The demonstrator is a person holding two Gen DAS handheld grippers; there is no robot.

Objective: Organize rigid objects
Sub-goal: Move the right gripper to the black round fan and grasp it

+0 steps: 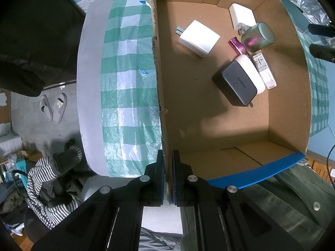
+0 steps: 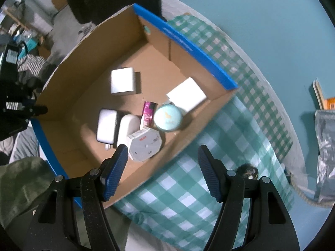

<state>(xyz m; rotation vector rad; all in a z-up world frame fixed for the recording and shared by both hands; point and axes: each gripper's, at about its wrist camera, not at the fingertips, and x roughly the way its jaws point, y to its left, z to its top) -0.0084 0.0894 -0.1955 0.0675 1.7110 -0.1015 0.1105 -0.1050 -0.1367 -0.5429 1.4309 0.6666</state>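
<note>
A cardboard box [image 1: 161,96] with blue outer sides sits on a green checked cloth [image 1: 129,79]. My left gripper [image 1: 168,179] is shut on the box's left wall near its corner. Inside lie two white chargers [image 1: 199,37], a dark grey charger [image 1: 236,83], a white case, a round teal tin [image 1: 257,36], a pink tube [image 1: 237,45] and a white octagonal reel [image 2: 144,144]. My right gripper [image 2: 162,171] is open and empty above the box's [image 2: 184,144] near wall, beside the reel. The left gripper shows at the left edge of the right wrist view.
The cloth [image 2: 209,177] covers a table with a pale edge. A small dark round object [image 2: 248,171] lies on the cloth right of my right gripper. A silver foil bag [image 2: 324,146] lies at the far right. Slippers [image 1: 53,108] and striped clothing [image 1: 48,179] are on the floor left.
</note>
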